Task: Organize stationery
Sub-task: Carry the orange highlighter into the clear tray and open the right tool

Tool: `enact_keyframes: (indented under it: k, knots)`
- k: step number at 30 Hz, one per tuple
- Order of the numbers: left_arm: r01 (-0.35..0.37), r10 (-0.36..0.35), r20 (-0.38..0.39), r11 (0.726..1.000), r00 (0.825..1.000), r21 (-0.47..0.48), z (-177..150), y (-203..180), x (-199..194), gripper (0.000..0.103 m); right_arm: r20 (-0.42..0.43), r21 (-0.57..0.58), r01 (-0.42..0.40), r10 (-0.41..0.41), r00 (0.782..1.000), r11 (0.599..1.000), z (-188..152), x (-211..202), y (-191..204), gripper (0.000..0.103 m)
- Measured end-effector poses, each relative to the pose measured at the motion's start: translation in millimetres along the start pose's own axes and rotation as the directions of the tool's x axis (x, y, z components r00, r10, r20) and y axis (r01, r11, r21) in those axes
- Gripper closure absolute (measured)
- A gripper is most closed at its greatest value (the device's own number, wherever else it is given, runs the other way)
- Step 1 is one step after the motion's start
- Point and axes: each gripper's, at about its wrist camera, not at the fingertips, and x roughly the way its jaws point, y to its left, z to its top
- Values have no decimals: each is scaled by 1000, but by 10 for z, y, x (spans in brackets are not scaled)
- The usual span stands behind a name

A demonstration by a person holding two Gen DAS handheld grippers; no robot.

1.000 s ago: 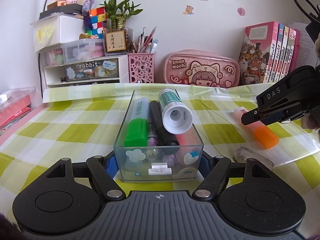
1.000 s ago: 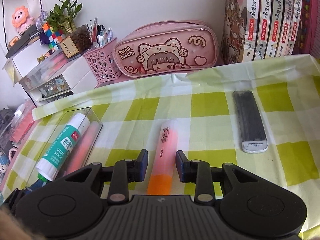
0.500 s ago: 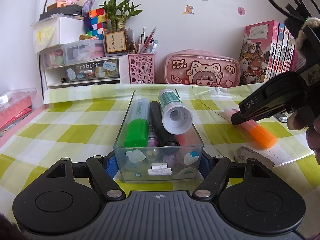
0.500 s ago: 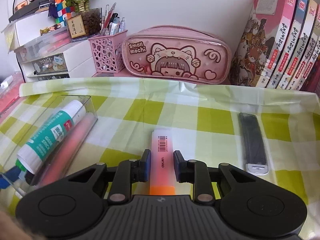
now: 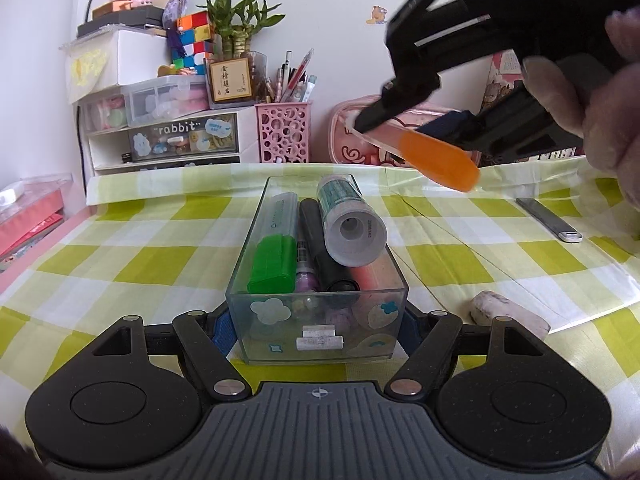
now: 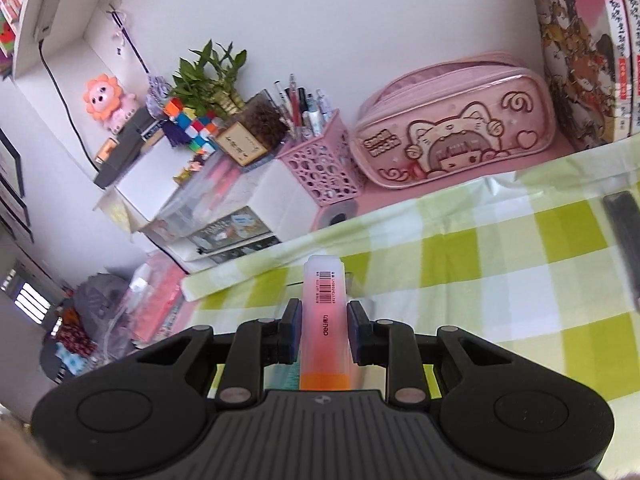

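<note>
While my left gripper clamps the clear box at lower centre, my right gripper, closed on the orange highlighter, hangs upper right, highlighter slanting toward it

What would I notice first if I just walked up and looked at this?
Probably the orange highlighter in the air, pinched between the fingers of the right gripper above the green checked tablecloth. Next, the clear box in the middle, gripped by the left gripper, crammed with a green marker and a glue stick. A pink cat pencil case sits by the wall.
</note>
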Motion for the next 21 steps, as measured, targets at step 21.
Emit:
enact_keyframes:
  k: [21]
  knots:
    - [2, -2, -5, 1000, 1000, -3, 2, 11, 1, 29, -75, 207, -93, 111, 991, 974, -209, 382, 39, 77]
